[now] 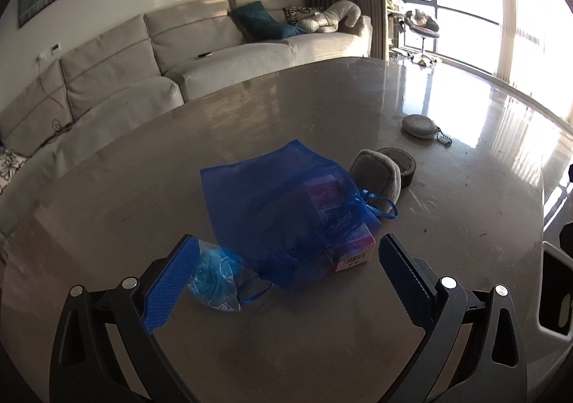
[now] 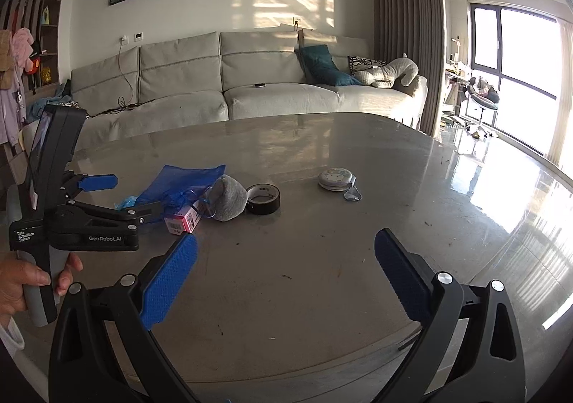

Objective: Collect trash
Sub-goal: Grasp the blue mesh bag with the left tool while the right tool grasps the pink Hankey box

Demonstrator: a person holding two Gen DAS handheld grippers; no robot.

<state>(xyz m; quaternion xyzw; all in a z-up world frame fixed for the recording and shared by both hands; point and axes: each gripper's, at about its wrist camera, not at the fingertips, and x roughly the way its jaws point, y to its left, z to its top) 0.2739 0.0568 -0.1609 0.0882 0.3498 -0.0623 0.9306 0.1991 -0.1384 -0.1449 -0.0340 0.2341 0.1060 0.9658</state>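
On the glossy grey desk (image 1: pixel 465 224), the sheer blue drawstring bag (image 1: pixel 272 202) lies dead ahead of the left gripper (image 1: pixel 286 277), jaws wide and empty, long axis slanting away left. The right gripper (image 2: pixel 286 277), equally agape and empty, sits farther off. Crumpled blue plastic (image 1: pixel 215 281) touches the left pad.

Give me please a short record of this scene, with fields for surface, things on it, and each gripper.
surface: grey table
trash pile: blue bag over a pink box, crumpled blue wrapper beside it
other things: grey pouch, black tape roll, round case with chain
left gripper: open, near the bag
right gripper: open, holds nothing
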